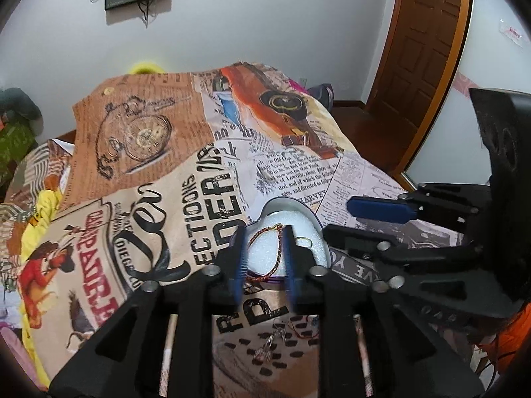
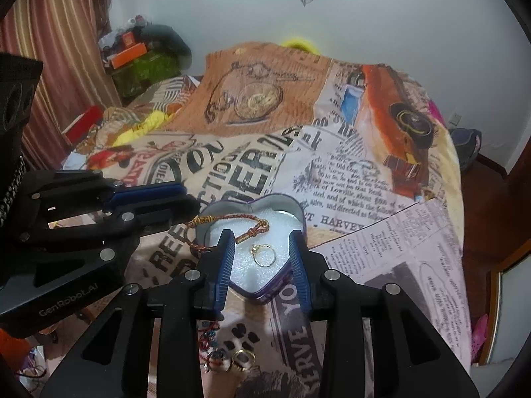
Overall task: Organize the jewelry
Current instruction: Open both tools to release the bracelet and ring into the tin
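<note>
A purple heart-shaped tin lined with white foam sits on the printed bedspread; it also shows in the left wrist view. A gold ring lies on the foam. A red-gold braided bracelet hangs over the tin's left rim, partly inside. My left gripper is open, its fingers astride the bracelet at the tin's rim. My right gripper is open, its fingers on either side of the tin above the ring.
More jewelry lies on the bedspread close to me: silver earrings with a red cord, and gold rings with beaded pieces. Clutter and boxes sit at the bed's far left. A wooden door stands at right.
</note>
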